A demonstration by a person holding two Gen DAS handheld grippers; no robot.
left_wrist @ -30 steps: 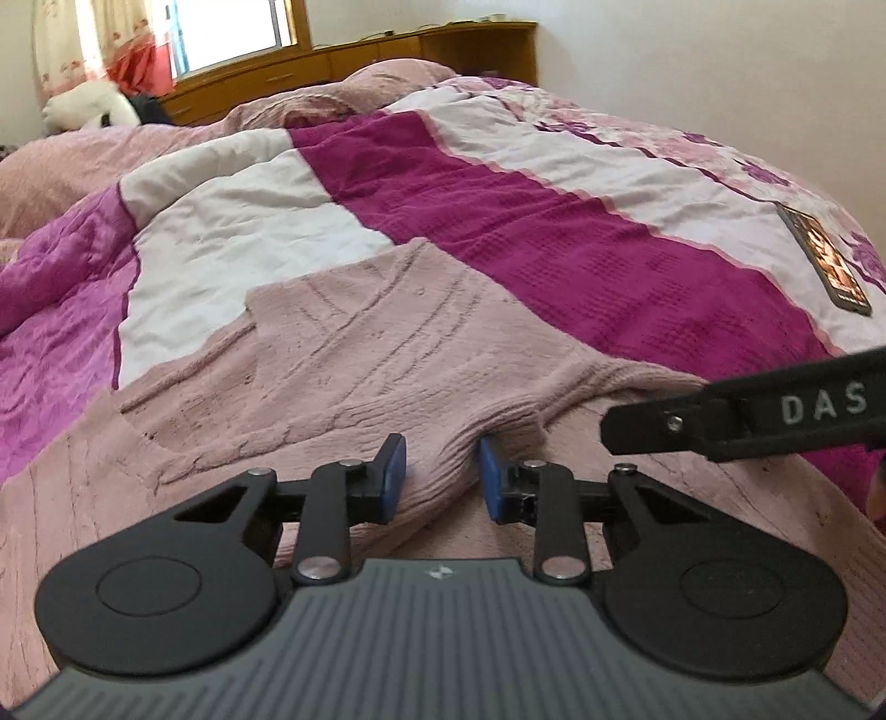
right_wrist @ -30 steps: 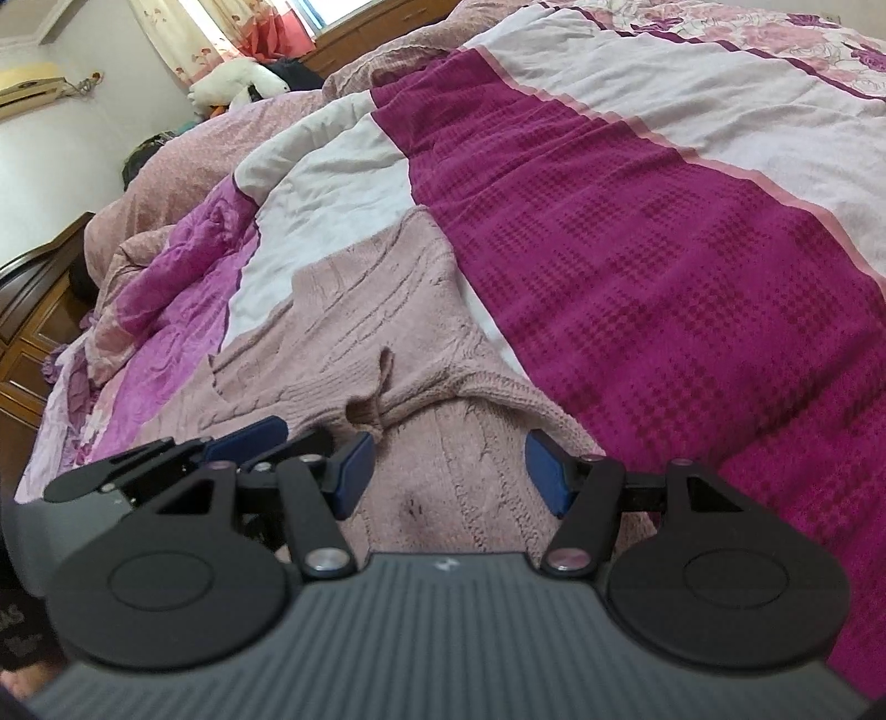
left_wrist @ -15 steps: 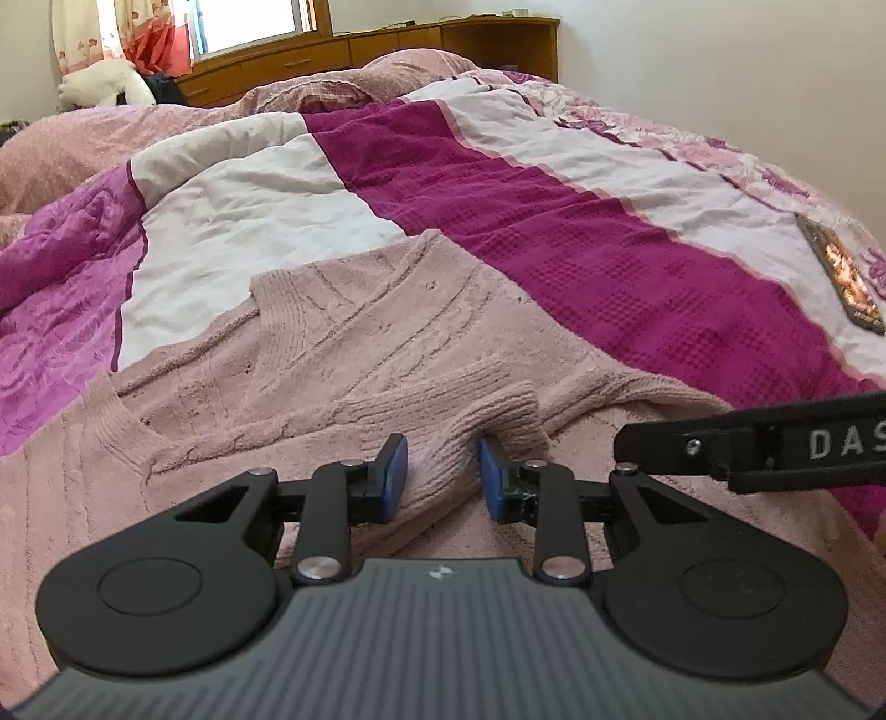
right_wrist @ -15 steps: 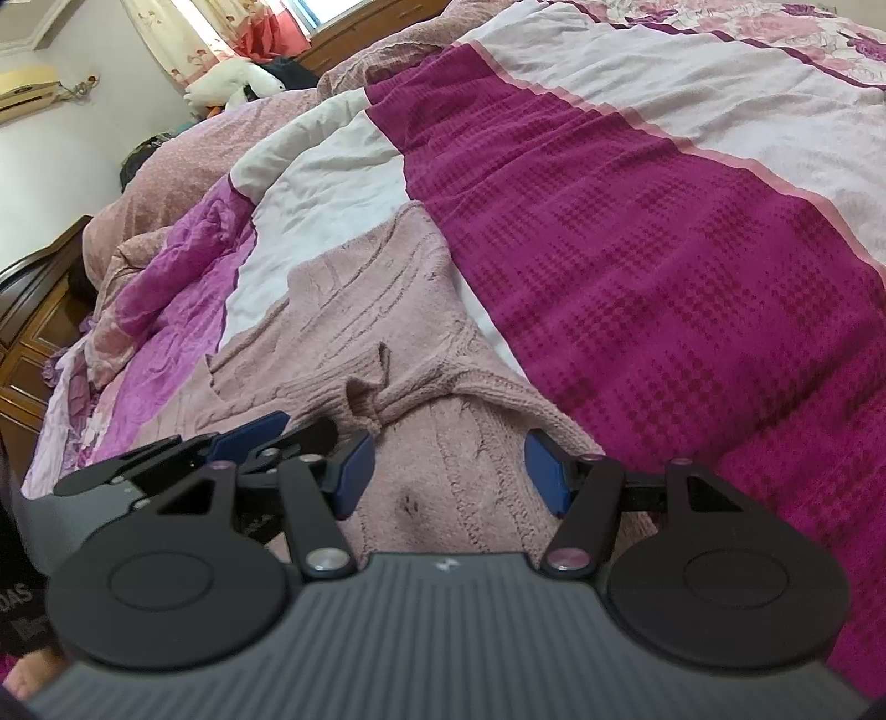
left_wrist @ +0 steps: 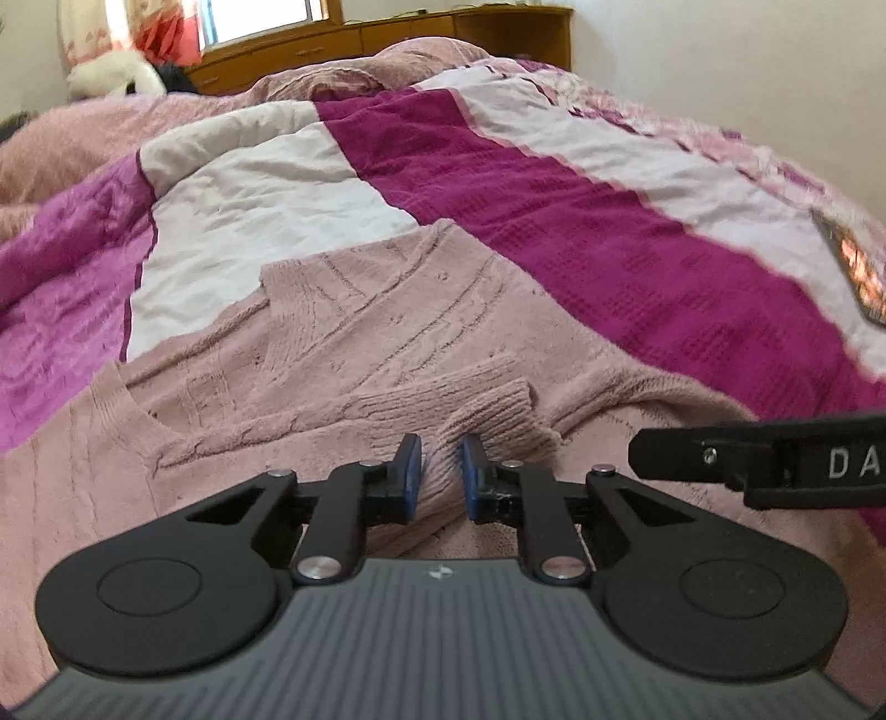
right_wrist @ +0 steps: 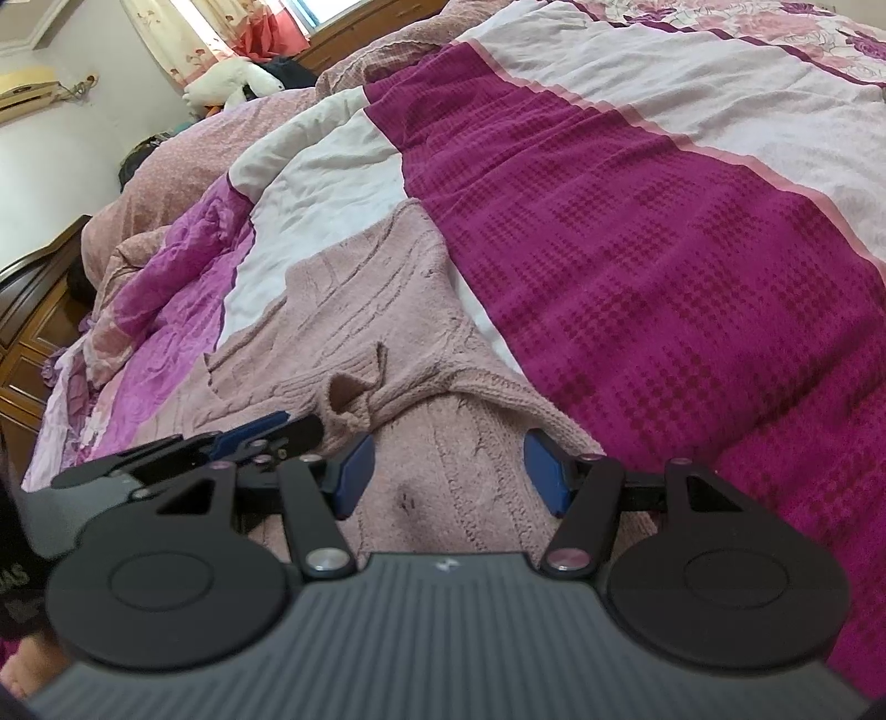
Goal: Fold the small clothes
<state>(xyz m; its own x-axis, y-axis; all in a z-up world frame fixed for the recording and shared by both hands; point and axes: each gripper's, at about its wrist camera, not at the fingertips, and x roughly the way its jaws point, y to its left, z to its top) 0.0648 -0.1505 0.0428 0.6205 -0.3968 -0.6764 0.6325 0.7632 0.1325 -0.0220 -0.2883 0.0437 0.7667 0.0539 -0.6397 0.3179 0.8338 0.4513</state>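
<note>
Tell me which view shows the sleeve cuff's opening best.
The right wrist view: the cuff faces the camera, its hollow mouth visible. The left wrist view shows only its ribbed outside, just ahead of the left claw.

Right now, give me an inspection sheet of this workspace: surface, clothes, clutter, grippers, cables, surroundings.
Surface: bed with a magenta, white and pink quilt, rumpled.
Job's things: pink knit sweater lying flat, one sleeve folded across the body, its cuff bunched.
Clutter: flat dark packet on the quilt; white plush toy at the far end.
Grippers: left gripper, jaws pinching sweater fabric by the cuff; right gripper, jaws wide open over the sweater.
Cables: nothing seen.
Surroundings: wooden dresser, curtained window, plain wall.
</note>
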